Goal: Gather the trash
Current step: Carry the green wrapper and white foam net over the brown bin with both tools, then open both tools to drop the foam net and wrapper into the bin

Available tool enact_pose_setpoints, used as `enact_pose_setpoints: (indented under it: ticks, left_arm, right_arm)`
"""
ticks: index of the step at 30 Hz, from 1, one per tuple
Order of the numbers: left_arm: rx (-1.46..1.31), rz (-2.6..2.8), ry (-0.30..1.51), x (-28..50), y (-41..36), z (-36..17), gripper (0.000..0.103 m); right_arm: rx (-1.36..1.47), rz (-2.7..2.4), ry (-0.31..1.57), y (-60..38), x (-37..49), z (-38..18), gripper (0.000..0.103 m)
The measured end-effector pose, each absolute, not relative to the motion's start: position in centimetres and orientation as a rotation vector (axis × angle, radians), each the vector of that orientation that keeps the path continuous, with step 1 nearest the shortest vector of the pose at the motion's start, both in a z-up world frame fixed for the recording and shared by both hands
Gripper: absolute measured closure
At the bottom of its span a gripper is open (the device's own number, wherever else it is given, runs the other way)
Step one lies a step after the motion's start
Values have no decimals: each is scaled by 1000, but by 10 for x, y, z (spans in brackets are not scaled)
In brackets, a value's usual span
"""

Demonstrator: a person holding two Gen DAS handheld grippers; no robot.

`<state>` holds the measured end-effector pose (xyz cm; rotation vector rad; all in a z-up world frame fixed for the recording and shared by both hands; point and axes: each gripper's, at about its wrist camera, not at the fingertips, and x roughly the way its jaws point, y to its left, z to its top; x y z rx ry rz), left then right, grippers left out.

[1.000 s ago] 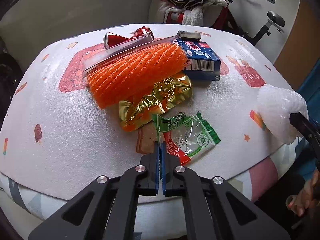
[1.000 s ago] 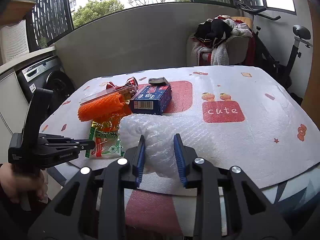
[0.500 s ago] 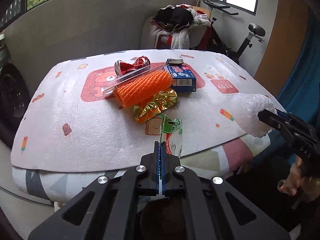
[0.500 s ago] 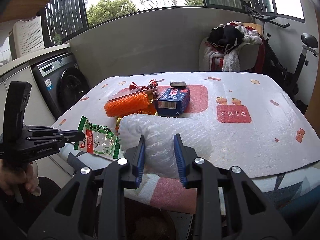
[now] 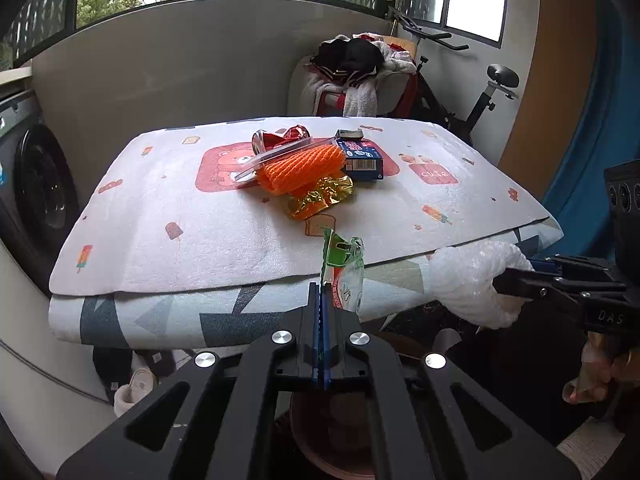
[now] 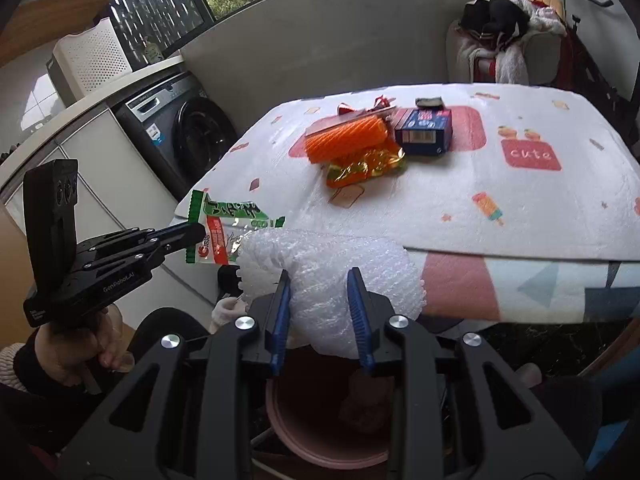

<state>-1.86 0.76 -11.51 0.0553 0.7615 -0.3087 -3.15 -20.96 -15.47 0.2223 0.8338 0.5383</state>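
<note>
My left gripper is shut on a green and red snack wrapper, held off the table's near edge; the wrapper also shows in the right wrist view. My right gripper is shut on a wad of white bubble wrap, held above a pink bin; the wad also shows in the left wrist view. On the table lie an orange foam net, a gold wrapper, a blue box and a crushed red can.
A washing machine stands left of the table. A chair piled with clothes and an exercise bike stand behind it. Slippers lie on the floor under the table edge.
Both grippers have pulled back off the table and lower, carrying the snack wrapper and the bubble wrap. The pink bin has come into view beneath them.
</note>
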Motion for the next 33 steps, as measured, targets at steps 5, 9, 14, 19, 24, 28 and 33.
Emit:
enact_pose_setpoints:
  ticks: [5, 9, 14, 19, 24, 28, 33]
  left_arm:
    - [49, -310, 753, -35, 15, -118, 101]
    - [38, -311, 754, -36, 20, -123, 101]
    - [33, -310, 766, -32, 24, -131, 101]
    - [39, -323, 785, -28, 22, -142, 101]
    - [70, -348, 795, -27, 17, -151, 101]
    - [90, -395, 792, -27, 11, -157, 101]
    - [118, -456, 786, -23, 2, -167, 101]
  right_arm:
    - [251, 580, 914, -200, -40, -163, 72]
    - [290, 586, 1013, -194, -32, -185, 72]
    - [344, 590, 1130, -193, -15, -219, 70]
    - [315, 571, 1202, -187, 0, -248, 58]
    - [281, 559, 1199, -191, 7, -255, 43]
    - [178, 518, 1073, -202, 10, -234, 19]
    - [-41, 451, 869, -214, 9, -210, 7]
